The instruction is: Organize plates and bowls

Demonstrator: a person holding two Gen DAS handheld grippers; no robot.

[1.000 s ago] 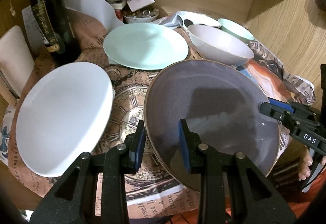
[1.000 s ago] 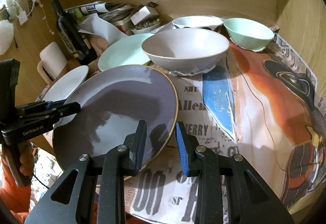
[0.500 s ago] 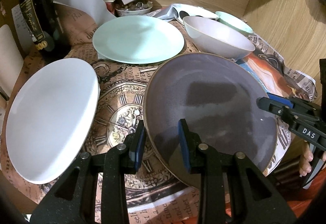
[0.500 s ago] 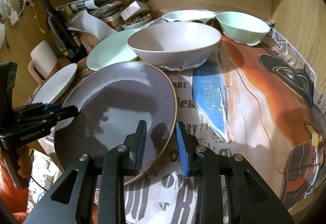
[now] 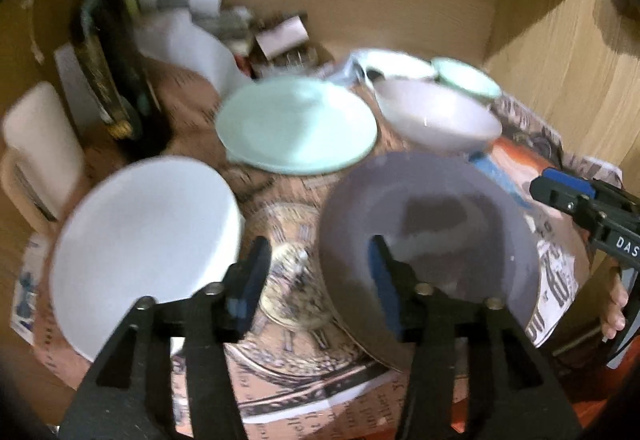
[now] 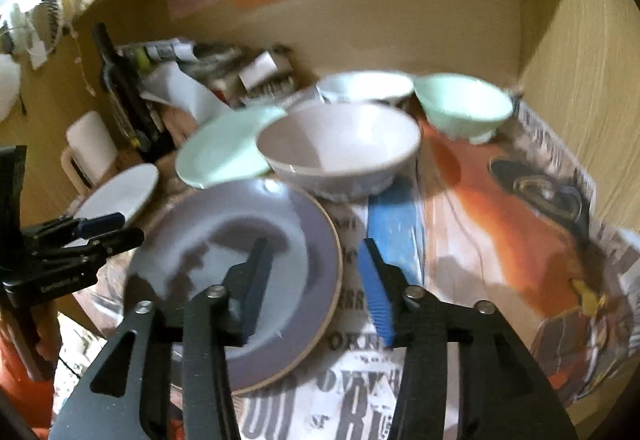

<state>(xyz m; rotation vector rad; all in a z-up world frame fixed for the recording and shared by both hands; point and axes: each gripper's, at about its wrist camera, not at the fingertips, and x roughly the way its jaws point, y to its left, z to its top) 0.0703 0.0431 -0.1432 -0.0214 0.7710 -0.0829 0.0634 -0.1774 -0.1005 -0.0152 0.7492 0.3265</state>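
Left wrist view: both grippers straddle the purple plate's rim, jaws spread apart and gripping nothing.

Largest first: the paper-covered counter carries the purple plate at its near edge, with white plate, mint plate and grey bowl around it. Left gripper and right gripper each sit over opposite rims. Judged step: taking hold of this plate; next, both must close squarely on the rim before lifting it toward a stack.

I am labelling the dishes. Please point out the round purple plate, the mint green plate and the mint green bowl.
round purple plate [image 6: 240,240], right wrist view, centre.
mint green plate [image 5: 296,124], left wrist view, centre.
mint green bowl [image 6: 464,112], right wrist view, outer wall.
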